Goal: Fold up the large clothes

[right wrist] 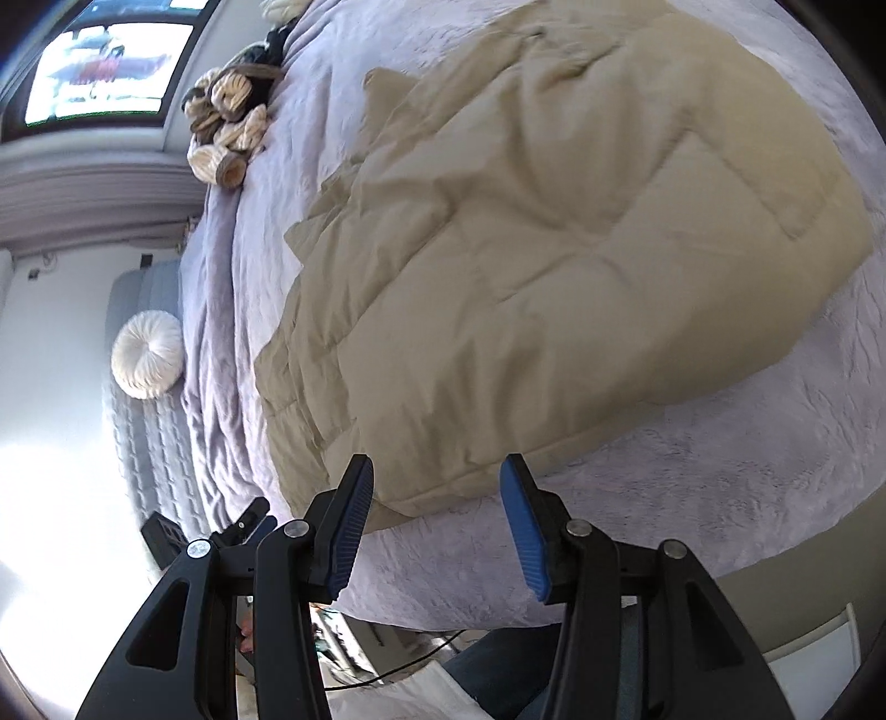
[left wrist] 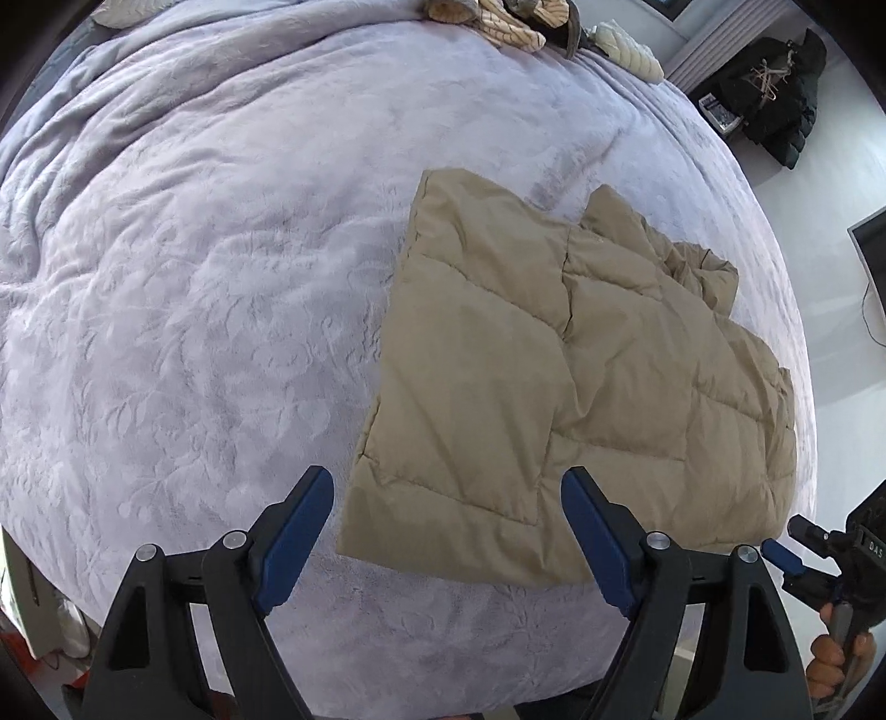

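- Bedspread (left wrist: pixel 194 266), lilac and embossed, fills the left wrist view from 9 to 12 o'clock; bare of any garment on this side.
- Left gripper (left wrist: pixel 447 531), at 6 o'clock in its own view; jaws spread wide, holding nothing; it hovers over the near hem of the jacket, apparently not touching it.
- Puffer jacket (left wrist: pixel 581 387), tan and quilted, lies on the bedspread from centre toward 3 o'clock; one panel is already folded over the body, its edge running from 12 to 6 o'clock; rumpled cloth (perhaps hood or sleeve, cannot tell which) bunches at about 2 o'clock.
- Knitted clothes (left wrist: pixel 509 22), cream and brown, heaped at 12 o'clock at the far edge of the bed; well apart from the jacket.
- Right gripper (right wrist: pixel 434 523), at 6 o'clock in its own view; jaws wide, empty; just short of the jacket's near hem.
- Round cushion (right wrist: pixel 147 354), white, at 9 o'clock in the right wrist view, beside the bed.
- Progress, as a judgement: the lengthwise fold appears done; a crosswise fold from the near hem appears to remain, and the bunched part wants tucking; neither gripper has yet taken hold.
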Available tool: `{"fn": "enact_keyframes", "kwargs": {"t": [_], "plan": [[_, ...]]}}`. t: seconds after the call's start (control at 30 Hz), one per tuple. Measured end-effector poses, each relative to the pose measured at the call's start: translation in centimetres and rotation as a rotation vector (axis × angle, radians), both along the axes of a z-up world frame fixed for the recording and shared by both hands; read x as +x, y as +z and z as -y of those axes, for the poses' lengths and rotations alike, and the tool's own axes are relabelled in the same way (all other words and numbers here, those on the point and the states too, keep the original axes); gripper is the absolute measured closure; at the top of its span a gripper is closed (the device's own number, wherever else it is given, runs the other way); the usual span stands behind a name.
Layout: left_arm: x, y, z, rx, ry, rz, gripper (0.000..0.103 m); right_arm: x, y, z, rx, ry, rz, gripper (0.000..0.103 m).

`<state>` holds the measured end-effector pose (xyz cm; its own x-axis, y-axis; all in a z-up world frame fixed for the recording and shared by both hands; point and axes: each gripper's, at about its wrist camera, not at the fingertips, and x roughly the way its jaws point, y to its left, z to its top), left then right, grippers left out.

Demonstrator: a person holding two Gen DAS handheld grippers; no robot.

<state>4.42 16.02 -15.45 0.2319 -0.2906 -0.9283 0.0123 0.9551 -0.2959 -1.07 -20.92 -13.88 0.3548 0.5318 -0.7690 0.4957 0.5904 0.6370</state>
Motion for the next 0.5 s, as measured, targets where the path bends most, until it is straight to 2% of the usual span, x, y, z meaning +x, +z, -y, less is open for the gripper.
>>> {"fn": "enact_keyframes", "kwargs": {"t": [0.07, 0.1, 0.13, 0.17, 0.23, 0.27, 0.3, 0.37, 0.47, 0.5], "plan": [[0.2, -0.3, 0.1, 0.006, -0.005, -0.003, 0.017, 0.4, 0.1, -0.9, -0.021, 0.012, -0.016, 0.048], [0.3, -0.3, 0.1, 0.011, -0.005, -0.001, 0.014, 0.6, 0.2, -1.5, -0.036, 0.021, -0.023, 0.042], [0.4, -0.3, 0.1, 0.017, -0.002, 0.0, 0.0, 0.7, 0.3, -1.8, -0.049, 0.03, -0.027, 0.038], [0.4, -0.2, 0.1, 0.025, 0.006, 0.009, 0.0, 1.0, 0.5, -2.4, -0.072, 0.048, -0.027, 0.033], [0.7, 0.0, 0.0, 0.021, 0.007, 0.012, 0.0, 1.4, 0.8, -3.3, -0.12, 0.088, -0.033, 0.031], [0.9, 0.0, 0.0, 0.02, 0.008, 0.01, 0.0, 1.8, 1.0, -3.9, -0.159, 0.114, -0.036, 0.027], [1.1, 0.0, 0.0, 0.021, 0.01, 0.011, 0.0, 2.2, 1.2, -4.4, -0.202, 0.136, -0.031, 0.016], [1.5, -0.1, 0.0, 0.035, 0.012, 0.014, 0.0, 3.0, 1.7, -5.2, -0.285, 0.169, -0.01, 0.009], [2.2, -0.5, -0.2, 0.045, 0.016, 0.015, 0.0, 4.0, 2.2, -6.2, -0.364, 0.225, 0.004, 0.008], [2.6, -0.8, -0.4, 0.037, 0.016, 0.015, 0.0, 4.4, 2.2, -6.4, -0.38, 0.245, 0.004, 0.002]]}}
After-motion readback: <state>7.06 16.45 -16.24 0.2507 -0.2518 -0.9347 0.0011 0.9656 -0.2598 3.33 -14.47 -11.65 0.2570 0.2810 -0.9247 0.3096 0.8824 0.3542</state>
